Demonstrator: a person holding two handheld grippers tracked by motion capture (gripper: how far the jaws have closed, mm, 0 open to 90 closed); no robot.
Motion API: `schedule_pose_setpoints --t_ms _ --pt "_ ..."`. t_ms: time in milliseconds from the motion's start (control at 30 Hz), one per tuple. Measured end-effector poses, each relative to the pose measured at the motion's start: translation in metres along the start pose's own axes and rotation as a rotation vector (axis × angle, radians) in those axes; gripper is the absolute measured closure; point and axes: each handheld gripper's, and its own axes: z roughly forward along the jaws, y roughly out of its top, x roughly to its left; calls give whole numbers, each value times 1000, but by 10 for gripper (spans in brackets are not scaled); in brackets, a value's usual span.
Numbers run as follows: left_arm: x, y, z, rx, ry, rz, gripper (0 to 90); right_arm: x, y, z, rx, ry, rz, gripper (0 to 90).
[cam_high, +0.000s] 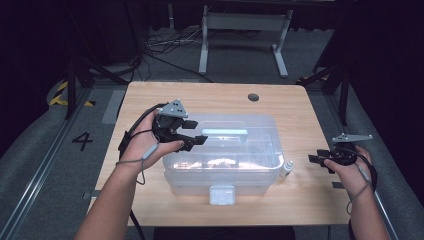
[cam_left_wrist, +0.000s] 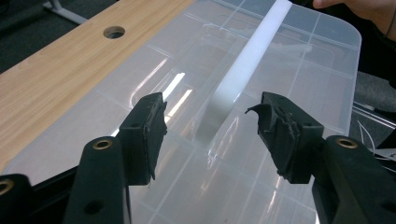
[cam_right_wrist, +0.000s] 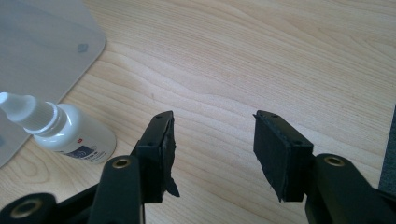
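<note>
Black rubber-padded jaws of the left gripper (cam_left_wrist: 210, 123) stand spread, nothing between them, poised over the clear plastic box (cam_high: 220, 150) at the centre of the wooden table (cam_high: 150, 100). Its ribbed lid carries a white bar handle (cam_left_wrist: 247, 65). Right gripper (cam_right_wrist: 212, 144), jaws likewise apart and empty, hovers over bare wood beside a small white dropper bottle (cam_right_wrist: 60, 128).
</note>
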Motion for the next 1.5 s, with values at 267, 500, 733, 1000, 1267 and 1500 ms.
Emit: schedule_pose_setpoints --t_ms 267,500,733,1000,1267,1500 --pt "-1 0 18 35 39 20 438 1 1 2 3 2 -6 492" --pt "-2 0 25 50 46 15 551 1 1 2 3 3 -10 490" --pt "-6 1 27 46 33 29 690 2 1 2 0 7 -3 484" --pt "-8 3 27 62 73 66 751 2 0 1 2 3 0 481" --pt "-8 10 26 109 75 68 757 3 -3 -1 -1 -1 -1 481" --pt "-4 18 24 116 80 57 757 2 -7 -10 -11 -12 10 481"
